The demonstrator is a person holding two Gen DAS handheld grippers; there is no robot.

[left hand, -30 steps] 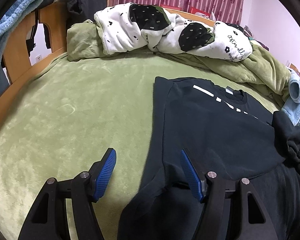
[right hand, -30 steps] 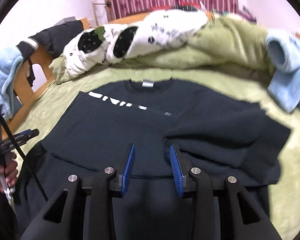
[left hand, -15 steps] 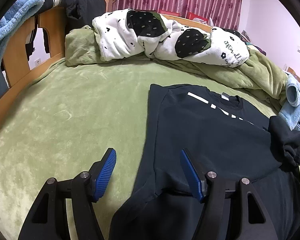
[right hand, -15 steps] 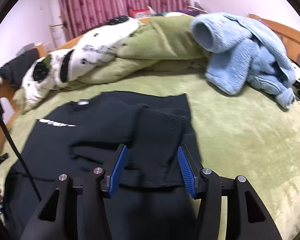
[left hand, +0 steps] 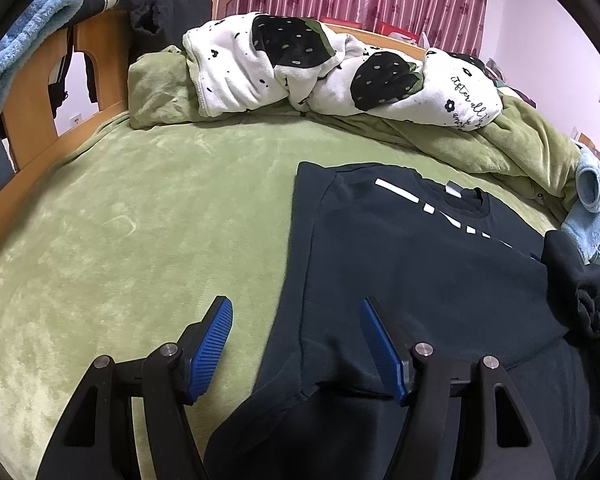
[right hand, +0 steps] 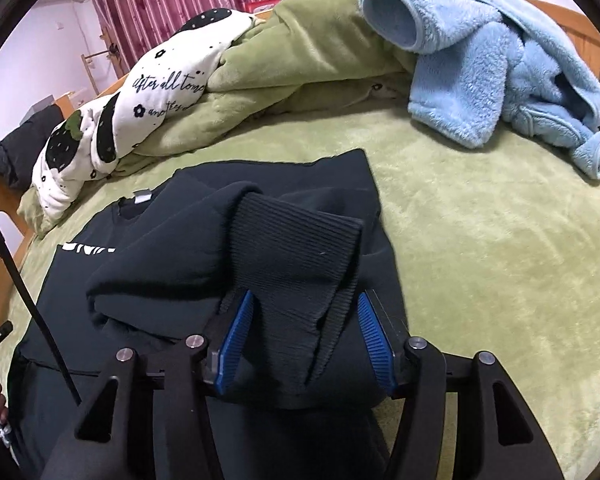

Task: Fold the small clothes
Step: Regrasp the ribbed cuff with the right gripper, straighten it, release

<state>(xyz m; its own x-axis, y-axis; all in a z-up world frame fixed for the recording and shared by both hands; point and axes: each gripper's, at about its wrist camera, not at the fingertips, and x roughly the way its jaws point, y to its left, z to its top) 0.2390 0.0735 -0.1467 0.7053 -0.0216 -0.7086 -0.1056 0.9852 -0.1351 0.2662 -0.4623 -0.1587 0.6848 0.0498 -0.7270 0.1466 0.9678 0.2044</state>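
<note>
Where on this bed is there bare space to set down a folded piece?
Bare green blanket lies between the wooden bed frame and the black sweatshirt. A second patch lies between the sweatshirt and the blue fleece. Crowded: the far end, with the white strawberry-print blanket and the bunched green bedding.

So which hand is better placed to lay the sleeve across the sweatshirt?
Right, probably. The right gripper has the ribbed cuff between its fingers, over the black sweatshirt. The left gripper hangs open at the sweatshirt's other edge, holding nothing.
</note>
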